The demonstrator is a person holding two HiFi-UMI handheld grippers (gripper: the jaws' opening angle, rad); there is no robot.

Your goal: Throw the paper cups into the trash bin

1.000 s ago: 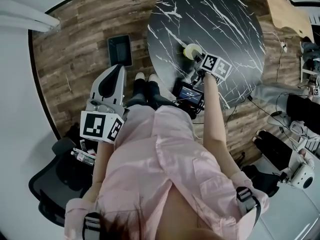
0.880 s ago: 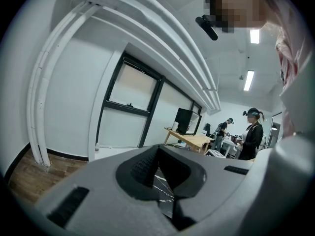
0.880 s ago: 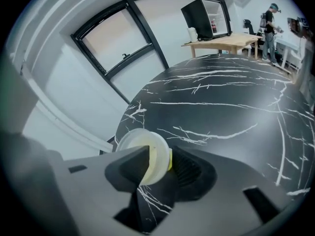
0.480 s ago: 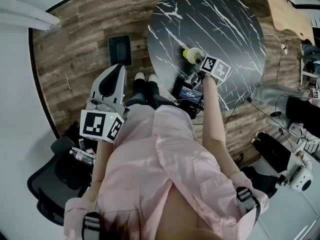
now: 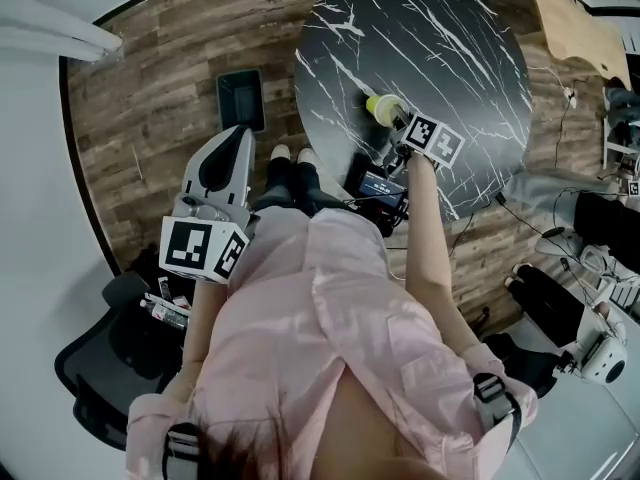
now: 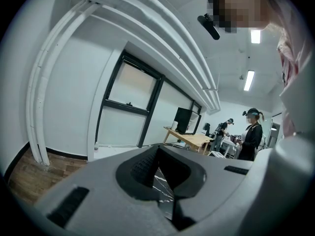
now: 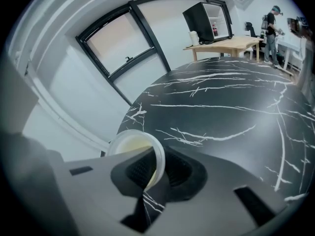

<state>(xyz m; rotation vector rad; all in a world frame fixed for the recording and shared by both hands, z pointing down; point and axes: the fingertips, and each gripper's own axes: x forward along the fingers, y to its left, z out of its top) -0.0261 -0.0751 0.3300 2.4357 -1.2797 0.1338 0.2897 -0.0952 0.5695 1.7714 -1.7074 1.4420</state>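
Observation:
A pale yellow paper cup (image 5: 382,106) stands near the near edge of the round black marble table (image 5: 450,38). My right gripper (image 5: 397,119) reaches down to it. Its jaws have just been closing, and in the right gripper view they pinch the cup (image 7: 132,149) by its rim, one pad inside and one outside, at the right gripper (image 7: 155,167). The dark rectangular trash bin (image 5: 240,98) sits on the wooden floor left of the table. My left gripper (image 5: 241,135) hangs still over the floor below the bin. In its own view the left gripper (image 6: 157,150) is shut and empty.
A black office chair (image 5: 100,368) stands at the lower left. A small screen device with cables (image 5: 380,183) lies by the table's foot. A wooden desk (image 5: 575,18) is at the upper right, and people (image 6: 251,136) stand far off.
The right gripper's jaws have closed onto the cup's rim, and the cup has shifted slightly under them. The left gripper has not moved.

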